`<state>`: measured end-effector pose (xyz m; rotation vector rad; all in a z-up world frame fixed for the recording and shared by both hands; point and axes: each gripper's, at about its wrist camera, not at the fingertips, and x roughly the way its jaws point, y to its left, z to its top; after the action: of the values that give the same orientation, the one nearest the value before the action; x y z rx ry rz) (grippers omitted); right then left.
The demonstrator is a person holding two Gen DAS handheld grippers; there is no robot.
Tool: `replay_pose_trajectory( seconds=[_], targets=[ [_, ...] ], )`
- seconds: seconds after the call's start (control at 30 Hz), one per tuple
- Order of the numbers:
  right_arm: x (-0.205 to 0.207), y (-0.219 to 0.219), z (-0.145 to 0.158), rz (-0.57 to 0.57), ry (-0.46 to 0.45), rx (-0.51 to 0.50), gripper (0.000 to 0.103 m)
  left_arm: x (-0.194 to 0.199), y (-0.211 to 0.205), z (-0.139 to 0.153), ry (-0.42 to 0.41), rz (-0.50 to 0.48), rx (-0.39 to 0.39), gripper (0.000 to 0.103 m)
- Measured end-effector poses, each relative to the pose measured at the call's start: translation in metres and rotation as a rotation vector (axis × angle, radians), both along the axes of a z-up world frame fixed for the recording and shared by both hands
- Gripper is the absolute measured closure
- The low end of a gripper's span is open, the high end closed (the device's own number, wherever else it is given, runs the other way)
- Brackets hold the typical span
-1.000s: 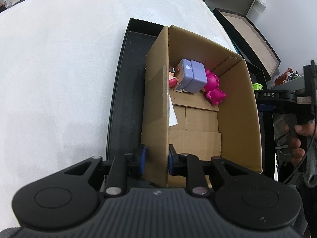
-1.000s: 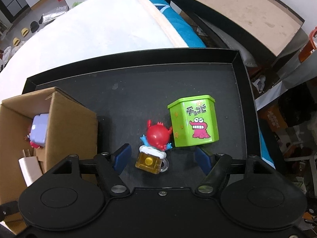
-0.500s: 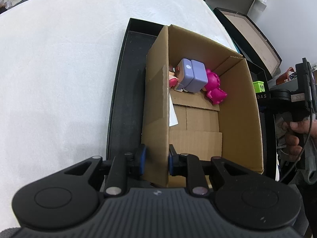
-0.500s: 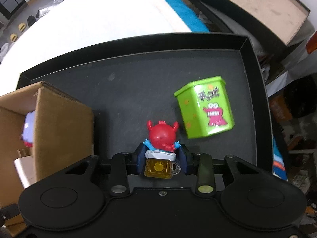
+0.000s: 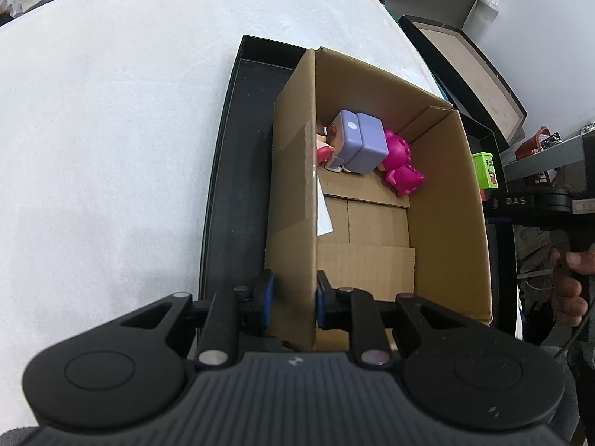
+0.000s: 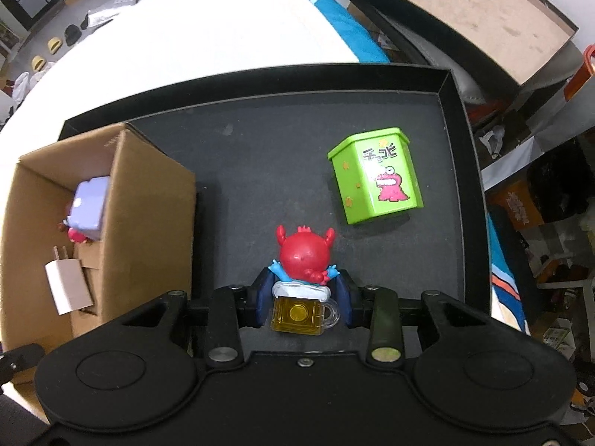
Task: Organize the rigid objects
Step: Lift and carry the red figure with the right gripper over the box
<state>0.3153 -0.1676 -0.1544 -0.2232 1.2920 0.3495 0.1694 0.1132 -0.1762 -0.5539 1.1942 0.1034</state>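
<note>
On the left, my left gripper (image 5: 291, 303) is closed on the near wall of the open brown cardboard box (image 5: 446, 200), one blue pad outside and one inside, and it has not moved compared with a second ago; I judge it only steadies the box. The box stands at the left end of the shallow black tray (image 6: 452, 119), which lies on a white cloth-covered table (image 5: 111, 130). Inside the box, at the far end, I see a lilac block-shaped toy (image 5: 359, 141) touching a magenta plastic figure (image 5: 399, 171).

To the right of the box is the change. A second ago my right gripper (image 6: 303, 291) stood wide open around the small red crab-like figure sitting on a clear yellow mug (image 6: 303, 282). Its jaws have just been closing, and now the two blue pads press on the sides of the toy, at the mug and its white foam. The toy appears a little clear of the tray floor, but I cannot say this for sure.

For the task this means the grasp is made, and the next step, as I judge it, is to carry the toy leftward over the box wall and release it inside.

Further right, the green hexagonal tin with a pink cartoon monster (image 6: 375, 178) lies on the tray floor, well apart from the gripper, not yet sorted.
</note>
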Motion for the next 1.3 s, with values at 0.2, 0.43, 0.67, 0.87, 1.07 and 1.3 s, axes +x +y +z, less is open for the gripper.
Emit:
replay_pose_trajectory(
  seconds=[0.2, 0.43, 0.67, 0.87, 1.07, 1.3],
  targets=[
    [-0.008, -0.002, 0.016, 0.016, -0.026, 0.010, 0.068, -0.002, 0.001, 0.003, -0.007, -0.003, -0.001, 0.082],
    [-0.015, -0.004, 0.034, 0.035, -0.048, 0.021, 0.068, -0.003, 0.001, 0.004, -0.010, -0.007, 0.001, 0.082],
    [-0.024, 0.002, 0.056, 0.072, -0.081, 0.018, 0.068, -0.005, 0.001, 0.005, -0.017, -0.006, -0.001, 0.082],
    [-0.031, 0.014, 0.072, 0.106, -0.106, 0.035, 0.068, -0.006, 0.000, 0.007, -0.027, -0.011, 0.005, 0.082],
    [-0.036, 0.031, 0.081, 0.147, -0.119, 0.039, 0.068, -0.009, 0.001, 0.009, -0.042, -0.009, 0.001, 0.083],
    [-0.043, 0.056, 0.084, 0.196, -0.124, 0.031, 0.068, -0.010, 0.003, 0.009, -0.051, -0.008, -0.009, 0.083]
  ],
)
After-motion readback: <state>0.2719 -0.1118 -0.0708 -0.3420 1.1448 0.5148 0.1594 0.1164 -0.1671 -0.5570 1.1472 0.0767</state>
